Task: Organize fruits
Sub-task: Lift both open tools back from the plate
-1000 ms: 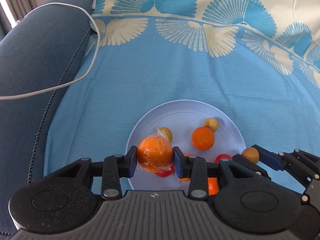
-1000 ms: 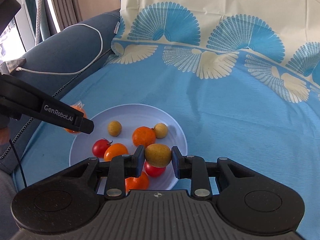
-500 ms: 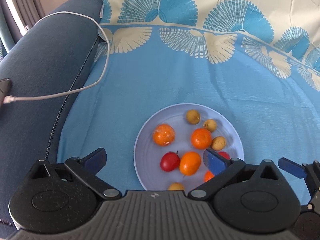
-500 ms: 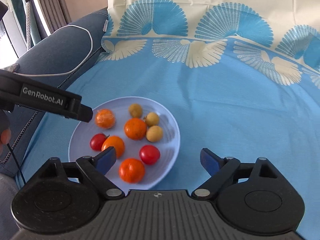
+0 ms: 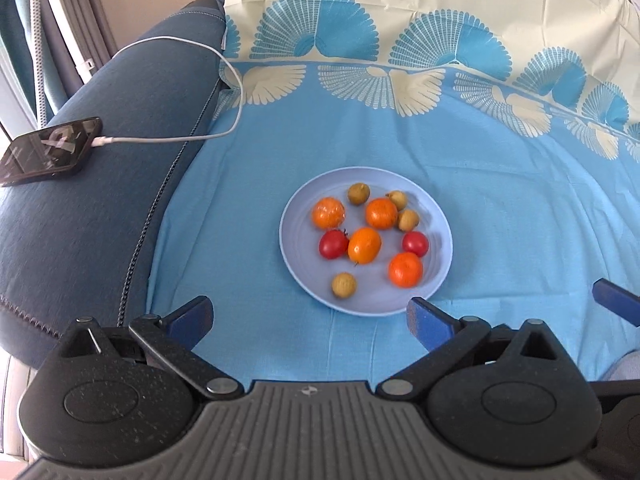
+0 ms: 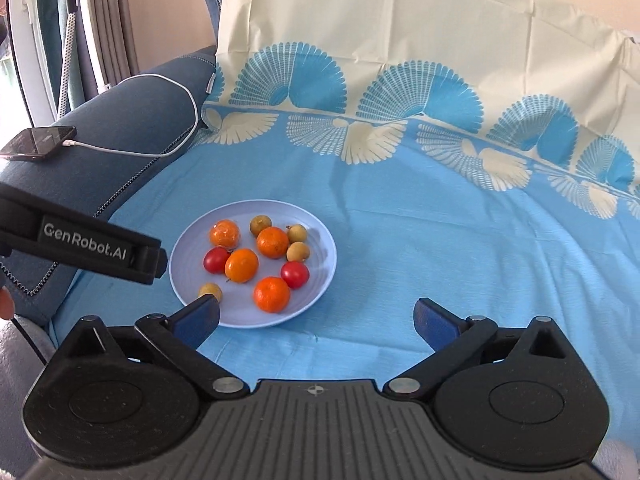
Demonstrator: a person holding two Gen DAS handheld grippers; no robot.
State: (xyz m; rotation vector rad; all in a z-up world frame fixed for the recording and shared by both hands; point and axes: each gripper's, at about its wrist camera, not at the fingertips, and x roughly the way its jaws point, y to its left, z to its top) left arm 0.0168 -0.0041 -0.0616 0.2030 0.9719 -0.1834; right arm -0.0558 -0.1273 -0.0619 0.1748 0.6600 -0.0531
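Left wrist view: left gripper [image 5: 308,314] held back from the plate [image 5: 436,216], jaws spread wide, nothing between them.
Plate: pale blue, resting on a blue cloth [image 5: 500,208] with cream fan print, just beyond the fingertips.
Fruit: four oranges, two tomatoes and four small tan fruits, all on the plate; a wrapped orange [image 5: 328,213] at far left, a tomato [image 5: 333,244] touching the centre orange [image 5: 364,245], one tan fruit [image 5: 344,285] alone near the front rim.
Sofa: dark blue arm [image 5: 100,200] left of the cloth, carrying a phone [image 5: 48,151] plugged into a white cable [image 5: 192,136].
Right edge: one blue fingertip of the right gripper [image 5: 616,300] shows over the cloth.

Right wrist view: right gripper [image 6: 316,316] also spread apart and empty, its left finger [image 6: 198,318] overlapping the plate [image 6: 324,240] at the front rim.
Fruit: same ten pieces on the plate; front orange [image 6: 272,294] beside a tomato [image 6: 295,274], tan fruit [image 6: 210,291] just behind the left fingertip.
Left gripper: black branded body [image 6: 84,246] reaching in from the left, its end near the plate's left rim.
Background: phone [image 6: 38,142] and cable [image 6: 176,136] on the sofa arm [image 6: 120,132]; cloth [image 6: 460,240] draped up the backrest.
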